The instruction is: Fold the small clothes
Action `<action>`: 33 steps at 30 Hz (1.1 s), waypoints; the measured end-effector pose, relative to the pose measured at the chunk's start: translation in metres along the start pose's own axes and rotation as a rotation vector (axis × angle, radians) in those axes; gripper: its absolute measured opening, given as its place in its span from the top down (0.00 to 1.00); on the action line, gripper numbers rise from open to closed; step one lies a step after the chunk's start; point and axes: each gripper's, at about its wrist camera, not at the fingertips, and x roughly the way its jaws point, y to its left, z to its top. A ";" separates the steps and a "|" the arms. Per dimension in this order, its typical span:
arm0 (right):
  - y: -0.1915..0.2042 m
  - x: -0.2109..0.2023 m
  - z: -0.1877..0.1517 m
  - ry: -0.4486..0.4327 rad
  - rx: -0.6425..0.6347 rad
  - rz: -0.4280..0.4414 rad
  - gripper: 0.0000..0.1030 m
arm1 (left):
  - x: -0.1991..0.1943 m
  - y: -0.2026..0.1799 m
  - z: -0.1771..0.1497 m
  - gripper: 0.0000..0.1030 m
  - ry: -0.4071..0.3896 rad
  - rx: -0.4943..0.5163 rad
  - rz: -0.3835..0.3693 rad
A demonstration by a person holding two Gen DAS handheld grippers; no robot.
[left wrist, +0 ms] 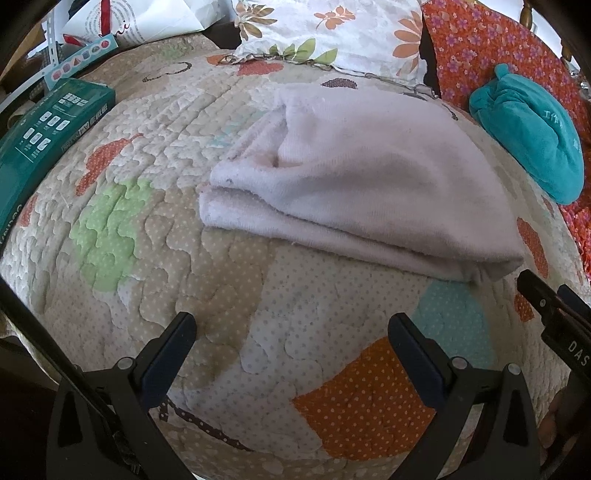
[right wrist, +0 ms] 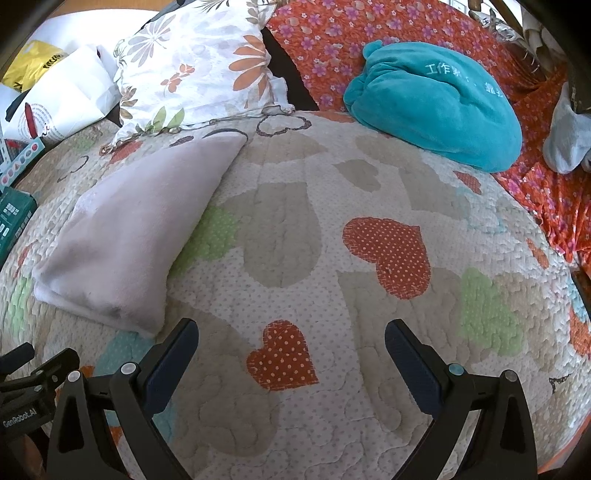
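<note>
A pale pink garment (left wrist: pixel 369 173) lies folded in several layers on the quilted bedspread (left wrist: pixel 229 280); in the right wrist view the same pale pink garment (right wrist: pixel 133 236) sits at the left. My left gripper (left wrist: pixel 291 328) hovers open over bare quilt, just short of the garment's near edge, nothing between its fingers. My right gripper (right wrist: pixel 291 336) is open too, over a red heart patch on the bedspread (right wrist: pixel 332 192), to the right of the garment's corner. Part of the right gripper (left wrist: pixel 546 306) shows at the edge of the left wrist view, close to the garment's near right corner.
A teal plush bundle (right wrist: pixel 436 107) rests at the back right on an orange floral cover (right wrist: pixel 332 40). A floral pillow (left wrist: pixel 332 29) lies behind the garment. A green box (left wrist: pixel 44 136) and paper bags (right wrist: pixel 70 92) sit at the left edge.
</note>
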 end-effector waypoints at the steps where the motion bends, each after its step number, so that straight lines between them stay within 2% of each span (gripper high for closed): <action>1: 0.001 -0.001 -0.001 -0.001 0.000 0.000 0.00 | 0.000 0.000 0.000 0.00 0.002 0.001 0.001; 16: 0.005 -0.001 -0.001 0.004 -0.005 0.002 0.00 | 0.009 -0.004 -0.003 0.00 0.027 0.031 0.041; 27: 0.007 -0.003 -0.001 -0.004 -0.012 0.004 0.00 | 0.008 -0.003 -0.002 0.00 0.026 0.034 0.035; 30: 0.008 -0.006 0.000 -0.023 -0.018 0.006 0.00 | 0.001 -0.004 -0.001 0.00 -0.006 0.033 0.037; 33: 0.009 -0.010 0.001 -0.044 -0.025 -0.002 0.00 | -0.012 -0.002 0.003 0.00 -0.073 0.025 0.040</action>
